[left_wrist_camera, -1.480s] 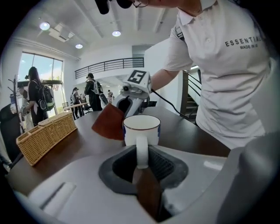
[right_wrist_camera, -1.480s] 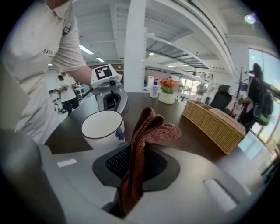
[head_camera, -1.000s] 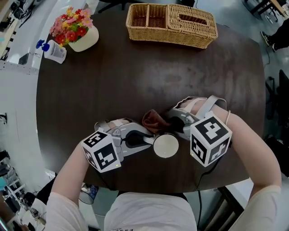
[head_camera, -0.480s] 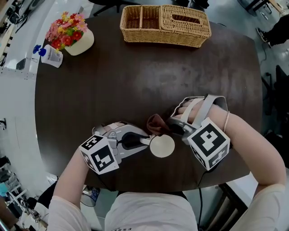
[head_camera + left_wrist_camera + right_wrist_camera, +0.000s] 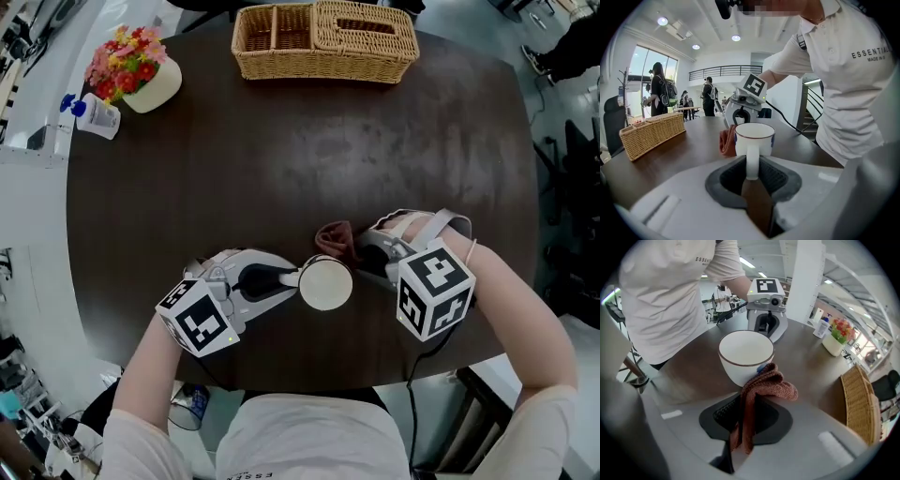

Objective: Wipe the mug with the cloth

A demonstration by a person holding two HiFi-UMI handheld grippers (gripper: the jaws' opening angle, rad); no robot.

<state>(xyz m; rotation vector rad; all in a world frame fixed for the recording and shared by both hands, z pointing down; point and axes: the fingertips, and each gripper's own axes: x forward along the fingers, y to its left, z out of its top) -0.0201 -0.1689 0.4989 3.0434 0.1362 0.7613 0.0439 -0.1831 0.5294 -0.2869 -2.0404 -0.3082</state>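
Finding: compared with a second ago, the cloth [image 5: 336,236] is sitting further round the far side of the mug [image 5: 325,283]. It was off the far-left of the rim and is now toward the far-right, pressed against the wall. The mug itself is standing on much the same part of the table [image 5: 281,159], toward the near edge and about midway along it. I am reading this as the wiping stroke being under way, with the cloth travelling along the outer wall. The inside and the near side are probably still to be done.

Left gripper [image 5: 289,278]: its jaws are closing on the mug's handle [image 5: 752,161] and steadying the mug upright.

Right gripper [image 5: 364,248]: its jaws are clamping the folded cloth. The bunched end is sticking out past the tips and touching the mug just below the rim.

Pose: both forearms are reaching in from the near edge, the left from the near-left and the right from the near-right. The grippers are pointing inward at each other across the mug. The right hand [image 5: 412,230] is lying low under its strap and is angled toward the far side of the mug.

The basket [image 5: 323,39] at the far edge and the flower pot [image 5: 131,70] at the far-left corner are standing well apart from the work.
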